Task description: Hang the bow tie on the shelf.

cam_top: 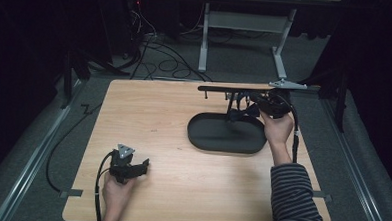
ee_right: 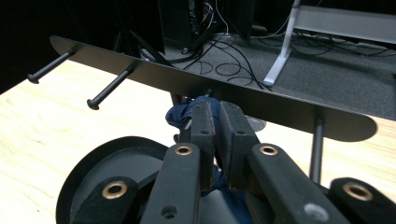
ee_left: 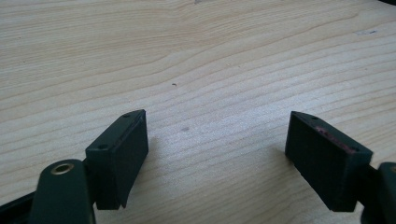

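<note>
1. Pinching a dark blue cloth (ee_right: 187,114), the right gripper (ee_right: 215,126) keeps its jaws nearly clenched on the fabric, just beneath the rack's crossbar (ee_right: 261,105), probably to hang it.
2. The rack's oval base (cam_top: 226,134) sits at the worktop's (cam_top: 154,113) 2 o'clock.
3. The left gripper (ee_left: 217,158), jaws released and holding nothing, rests idle at 7 o'clock.
</note>
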Motion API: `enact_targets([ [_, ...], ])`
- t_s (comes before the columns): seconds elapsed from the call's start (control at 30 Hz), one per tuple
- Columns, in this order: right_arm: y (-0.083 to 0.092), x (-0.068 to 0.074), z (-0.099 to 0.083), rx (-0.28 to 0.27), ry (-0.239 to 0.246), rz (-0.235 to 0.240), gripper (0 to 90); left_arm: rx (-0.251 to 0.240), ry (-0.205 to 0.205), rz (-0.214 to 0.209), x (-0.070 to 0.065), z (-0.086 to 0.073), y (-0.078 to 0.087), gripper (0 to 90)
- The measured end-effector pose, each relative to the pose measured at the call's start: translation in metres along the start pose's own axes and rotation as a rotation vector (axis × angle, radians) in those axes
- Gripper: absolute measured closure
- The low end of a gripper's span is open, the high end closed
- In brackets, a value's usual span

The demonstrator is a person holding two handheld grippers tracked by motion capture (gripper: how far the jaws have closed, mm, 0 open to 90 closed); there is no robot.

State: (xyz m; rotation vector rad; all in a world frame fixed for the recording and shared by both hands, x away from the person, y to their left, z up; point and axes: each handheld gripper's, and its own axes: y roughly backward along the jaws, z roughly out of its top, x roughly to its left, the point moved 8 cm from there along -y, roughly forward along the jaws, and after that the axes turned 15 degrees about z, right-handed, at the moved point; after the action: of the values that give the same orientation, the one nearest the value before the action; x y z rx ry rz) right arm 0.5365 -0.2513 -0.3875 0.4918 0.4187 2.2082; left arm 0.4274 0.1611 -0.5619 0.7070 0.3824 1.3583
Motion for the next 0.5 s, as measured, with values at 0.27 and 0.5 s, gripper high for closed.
enact_targets([
  [0.27,0.012,0.001,0.001,-0.010,0.009,0.007,82.1,0.001,-0.002,0.001,0.000,0.000,0.000,21.7],
  [0.5,0.022,0.001,-0.002,-0.020,0.017,0.011,81.3,0.001,-0.002,0.001,0.000,0.000,0.000,21.7],
])
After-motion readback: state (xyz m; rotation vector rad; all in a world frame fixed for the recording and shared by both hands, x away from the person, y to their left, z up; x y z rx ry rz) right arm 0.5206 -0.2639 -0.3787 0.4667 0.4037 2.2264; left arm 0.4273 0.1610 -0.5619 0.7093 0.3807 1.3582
